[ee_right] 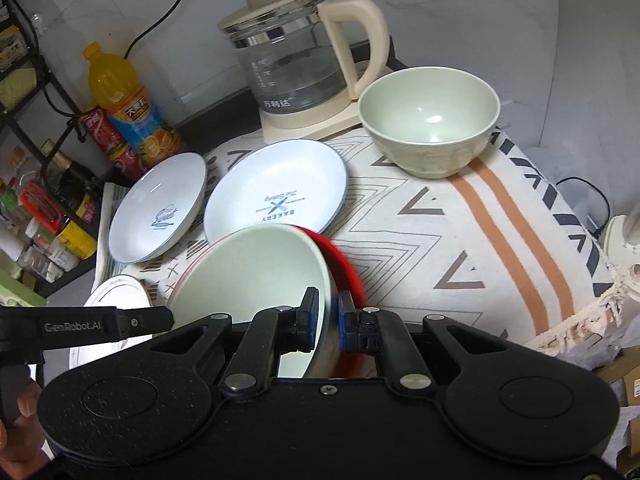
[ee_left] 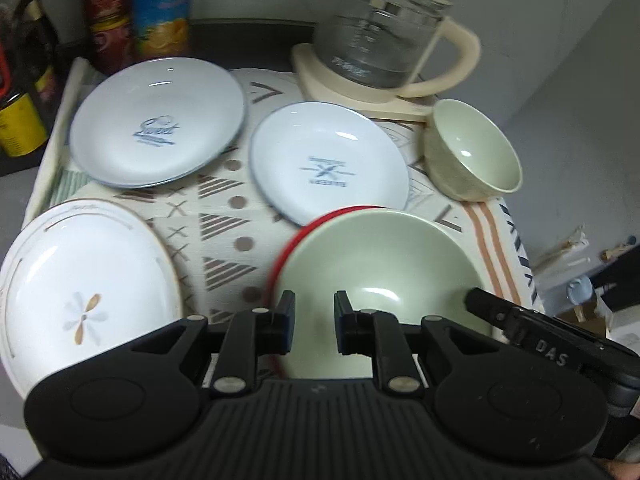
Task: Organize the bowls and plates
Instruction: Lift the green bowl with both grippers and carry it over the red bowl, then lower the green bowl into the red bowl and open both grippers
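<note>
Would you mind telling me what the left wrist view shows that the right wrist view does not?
Only the left wrist view shows the flower-patterned plate nearly whole. Only the right wrist view shows the right tongs clamped on the red-and-green bowl's rim, plus the orange juice bottle's cap. Both show the kettle, small green bowl and two white plates.

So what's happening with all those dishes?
A person is tidying dishes on a patterned cloth-covered table. The right hand-held gripper is clamped on the rim of a big pale-green bowl with a red outside, tilted up. The left hand-held gripper is open beside it, holding nothing. Three plates and a smaller bowl wait.
</note>
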A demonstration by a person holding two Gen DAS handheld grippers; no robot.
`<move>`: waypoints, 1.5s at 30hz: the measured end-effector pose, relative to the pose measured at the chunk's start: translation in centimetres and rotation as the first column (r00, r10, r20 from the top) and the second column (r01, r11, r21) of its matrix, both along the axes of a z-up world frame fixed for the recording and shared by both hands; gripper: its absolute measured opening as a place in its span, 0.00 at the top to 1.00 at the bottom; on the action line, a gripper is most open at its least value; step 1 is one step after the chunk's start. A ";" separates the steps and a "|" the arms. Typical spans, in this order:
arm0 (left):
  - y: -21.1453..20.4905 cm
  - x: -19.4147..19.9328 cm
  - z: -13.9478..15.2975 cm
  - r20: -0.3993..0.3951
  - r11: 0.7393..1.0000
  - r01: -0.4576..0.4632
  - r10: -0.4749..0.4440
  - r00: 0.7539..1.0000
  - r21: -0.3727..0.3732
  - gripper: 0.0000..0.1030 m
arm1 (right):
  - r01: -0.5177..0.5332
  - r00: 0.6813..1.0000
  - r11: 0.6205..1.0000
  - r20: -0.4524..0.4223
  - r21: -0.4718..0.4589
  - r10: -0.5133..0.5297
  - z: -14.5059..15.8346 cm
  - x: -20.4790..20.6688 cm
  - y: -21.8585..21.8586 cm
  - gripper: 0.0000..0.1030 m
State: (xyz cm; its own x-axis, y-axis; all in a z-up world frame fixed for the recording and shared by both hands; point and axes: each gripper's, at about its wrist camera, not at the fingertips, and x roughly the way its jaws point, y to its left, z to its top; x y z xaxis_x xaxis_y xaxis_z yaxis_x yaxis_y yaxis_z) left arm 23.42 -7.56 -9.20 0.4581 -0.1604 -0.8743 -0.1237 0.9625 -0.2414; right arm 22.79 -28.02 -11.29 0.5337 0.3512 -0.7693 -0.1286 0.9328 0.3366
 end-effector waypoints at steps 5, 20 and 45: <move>-0.6 0.8 -0.3 -0.015 1.000 0.021 -0.021 1.000 0.016 0.84 | -0.003 1.000 1.000 0.003 -0.022 0.003 -0.2 0.3 0.1 0.91; -0.5 1.0 2.0 -0.002 0.996 -0.059 0.059 0.998 0.073 0.22 | 0.086 0.992 0.996 0.097 -0.002 -0.085 2.0 -0.5 -2.9 0.16; -4.8 -5.4 5.5 0.085 0.992 -0.119 0.115 0.990 0.041 0.21 | 0.047 0.973 0.998 0.224 0.053 -0.057 4.5 -5.0 -7.6 0.00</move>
State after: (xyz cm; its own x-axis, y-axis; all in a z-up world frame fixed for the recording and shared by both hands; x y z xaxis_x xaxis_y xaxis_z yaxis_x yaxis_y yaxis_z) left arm 18.03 -12.38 -3.72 0.5419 -0.0622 -0.8382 -0.2178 0.9528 -0.2115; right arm 17.81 -35.67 -6.77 0.7099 0.3511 -0.6105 -0.1579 0.9241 0.3480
